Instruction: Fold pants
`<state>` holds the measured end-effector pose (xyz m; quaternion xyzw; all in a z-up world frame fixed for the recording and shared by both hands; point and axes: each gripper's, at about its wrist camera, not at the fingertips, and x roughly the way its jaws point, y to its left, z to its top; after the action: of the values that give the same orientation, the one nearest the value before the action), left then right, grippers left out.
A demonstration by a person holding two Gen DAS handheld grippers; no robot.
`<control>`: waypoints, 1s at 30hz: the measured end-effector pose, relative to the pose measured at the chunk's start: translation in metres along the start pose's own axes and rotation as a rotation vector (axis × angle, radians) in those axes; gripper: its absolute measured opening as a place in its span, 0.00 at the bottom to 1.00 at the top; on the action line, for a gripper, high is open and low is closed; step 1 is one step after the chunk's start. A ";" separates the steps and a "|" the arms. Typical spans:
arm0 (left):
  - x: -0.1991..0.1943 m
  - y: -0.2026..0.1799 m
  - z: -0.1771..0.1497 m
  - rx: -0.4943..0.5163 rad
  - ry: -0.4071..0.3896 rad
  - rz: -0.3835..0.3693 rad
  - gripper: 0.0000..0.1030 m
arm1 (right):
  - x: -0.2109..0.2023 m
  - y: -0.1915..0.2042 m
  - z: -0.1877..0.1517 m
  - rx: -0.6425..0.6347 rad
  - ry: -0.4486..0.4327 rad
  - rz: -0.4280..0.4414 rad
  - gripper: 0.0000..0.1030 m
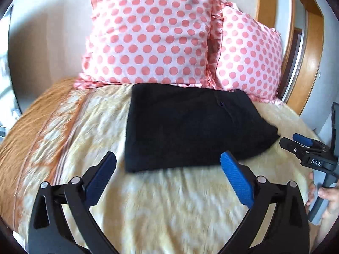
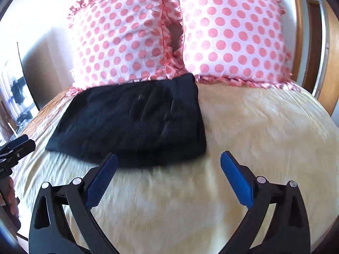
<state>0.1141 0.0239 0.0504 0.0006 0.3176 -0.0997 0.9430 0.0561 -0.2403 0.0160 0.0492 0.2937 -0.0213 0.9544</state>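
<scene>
Black pants (image 1: 190, 127) lie folded into a compact rectangle on the yellow bedspread (image 1: 161, 203), just in front of the pillows. They also show in the right wrist view (image 2: 135, 122). My left gripper (image 1: 168, 160) is open and empty, hovering just short of the pants' near edge. My right gripper (image 2: 168, 160) is open and empty, near the pants' right front corner. The right gripper also shows at the right edge of the left wrist view (image 1: 305, 146), beside the pants. The left gripper shows at the left edge of the right wrist view (image 2: 19, 146).
Two pink polka-dot pillows (image 1: 152, 36) (image 2: 233, 31) stand against the wall behind the pants. The bedspread has an orange border (image 1: 31, 122) on the left. A wooden door frame (image 1: 296, 42) is at the right. A glass table (image 2: 17, 105) stands left of the bed.
</scene>
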 end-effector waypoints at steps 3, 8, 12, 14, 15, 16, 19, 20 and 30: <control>-0.008 -0.003 -0.023 0.001 0.014 -0.001 0.98 | -0.001 0.014 -0.028 0.021 0.021 0.025 0.97; -0.003 -0.003 -0.044 -0.027 0.053 0.018 0.98 | 0.001 0.031 -0.045 0.004 0.040 0.004 0.97; 0.004 -0.003 -0.055 -0.031 0.089 0.009 0.98 | 0.005 0.040 -0.049 -0.006 0.046 -0.008 0.97; 0.008 -0.001 -0.058 -0.043 0.101 0.010 0.98 | 0.008 0.040 -0.050 0.005 0.053 -0.010 0.97; 0.009 -0.002 -0.059 -0.041 0.096 0.016 0.98 | 0.009 0.040 -0.051 0.013 0.054 -0.015 0.97; 0.009 -0.003 -0.059 -0.036 0.093 0.024 0.98 | 0.010 0.040 -0.051 0.017 0.055 -0.020 0.97; 0.011 -0.004 -0.061 -0.027 0.093 0.045 0.98 | 0.012 0.042 -0.052 0.014 0.050 -0.040 0.97; 0.011 -0.005 -0.061 -0.020 0.092 0.052 0.98 | 0.012 0.043 -0.052 0.011 0.050 -0.046 0.97; 0.014 -0.015 -0.066 0.037 0.082 0.132 0.98 | 0.015 0.052 -0.056 -0.023 0.045 -0.107 0.99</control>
<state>0.0827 0.0107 -0.0104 0.0430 0.3535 -0.0430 0.9335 0.0410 -0.1831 -0.0350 0.0231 0.3177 -0.0680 0.9455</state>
